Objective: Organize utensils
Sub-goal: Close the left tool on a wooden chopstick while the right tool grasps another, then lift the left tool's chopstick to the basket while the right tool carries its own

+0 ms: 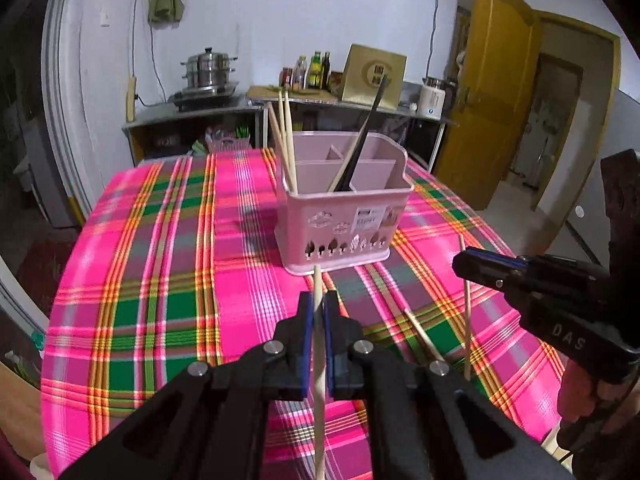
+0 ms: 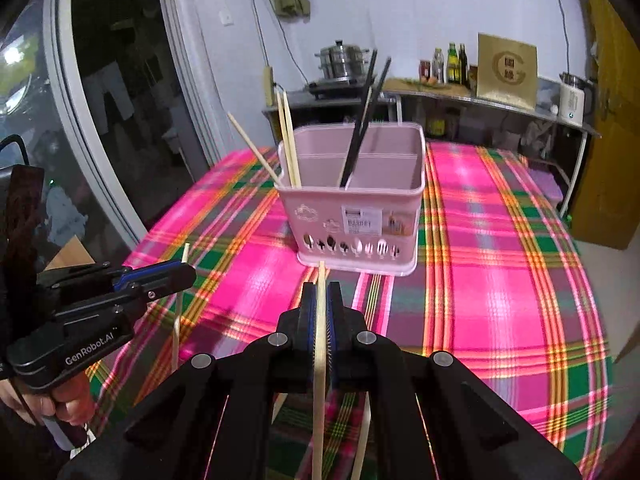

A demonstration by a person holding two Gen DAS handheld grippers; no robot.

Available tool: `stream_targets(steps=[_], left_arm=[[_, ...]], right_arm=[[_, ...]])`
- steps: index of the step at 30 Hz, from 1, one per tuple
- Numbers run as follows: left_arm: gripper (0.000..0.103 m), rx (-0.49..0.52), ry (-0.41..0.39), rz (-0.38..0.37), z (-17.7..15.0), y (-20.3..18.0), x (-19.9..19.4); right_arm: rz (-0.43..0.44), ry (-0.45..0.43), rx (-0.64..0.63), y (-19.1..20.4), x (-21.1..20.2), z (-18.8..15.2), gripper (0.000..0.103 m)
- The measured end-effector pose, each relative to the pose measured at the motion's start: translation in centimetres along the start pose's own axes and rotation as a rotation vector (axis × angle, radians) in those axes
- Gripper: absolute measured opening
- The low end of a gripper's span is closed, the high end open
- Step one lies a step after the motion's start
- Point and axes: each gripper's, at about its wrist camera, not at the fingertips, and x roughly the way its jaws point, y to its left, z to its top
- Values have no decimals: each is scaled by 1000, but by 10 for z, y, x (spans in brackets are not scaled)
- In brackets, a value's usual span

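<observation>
Utensils are gathering around the pink basket standing on the plaid tablecloth. Before the basket, the left gripper is pinching one pale chopstick, and the right gripper is pinching another pale chopstick. Black chopsticks are leaning inside the basket.

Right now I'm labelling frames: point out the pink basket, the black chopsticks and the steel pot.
pink basket (image 1: 340, 216), left wrist view, front wall.
black chopsticks (image 1: 366, 128), left wrist view, mid-shaft.
steel pot (image 2: 342, 60), right wrist view, body.
</observation>
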Motion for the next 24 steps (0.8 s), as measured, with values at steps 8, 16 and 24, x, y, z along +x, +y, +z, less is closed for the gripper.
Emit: stream_targets(steps=[8, 16, 24], left_arm=[[6, 8, -40, -13, 2, -4, -20], [6, 13, -55, -22, -5, -7, -36], [6, 41, -68, -35, -15, -13, -59]], right_arm=[[1, -43, -8, 2, -20, 4, 4], [3, -51, -28, 0, -34, -3, 4], [4, -63, -62, 6, -57, -13, 4]])
